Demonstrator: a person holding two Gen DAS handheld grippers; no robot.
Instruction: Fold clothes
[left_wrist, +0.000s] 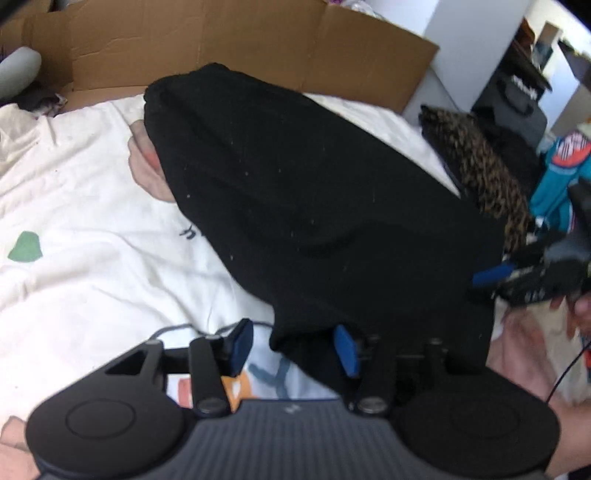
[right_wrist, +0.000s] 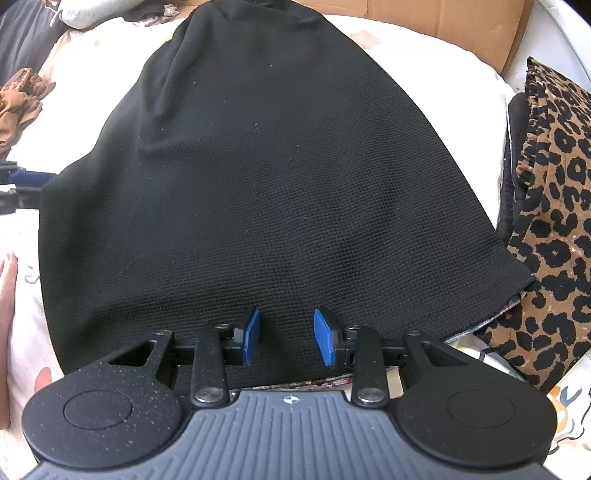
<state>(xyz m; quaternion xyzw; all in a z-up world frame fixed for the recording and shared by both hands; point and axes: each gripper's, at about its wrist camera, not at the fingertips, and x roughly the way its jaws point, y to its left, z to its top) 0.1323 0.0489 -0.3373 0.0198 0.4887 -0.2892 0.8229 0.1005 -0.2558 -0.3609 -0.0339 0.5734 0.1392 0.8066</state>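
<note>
White bedsheet (left_wrist: 92, 206) — black garment's (right_wrist: 266, 177) hem between parted right gripper (right_wrist: 286, 336).

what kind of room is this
Most likely a bedroom: the black garment lies on a bed with a white printed cover, leopard-print clothing is piled beside it, and a cardboard box stands behind.

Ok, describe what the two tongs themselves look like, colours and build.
Both match: the left tongs and right tongs have matte black linkage arms with silver pivot bolts, blue pads on the fingers, two round black discs and a ribbed grey body. A thin dark cable trails at the left view's right edge.
</note>
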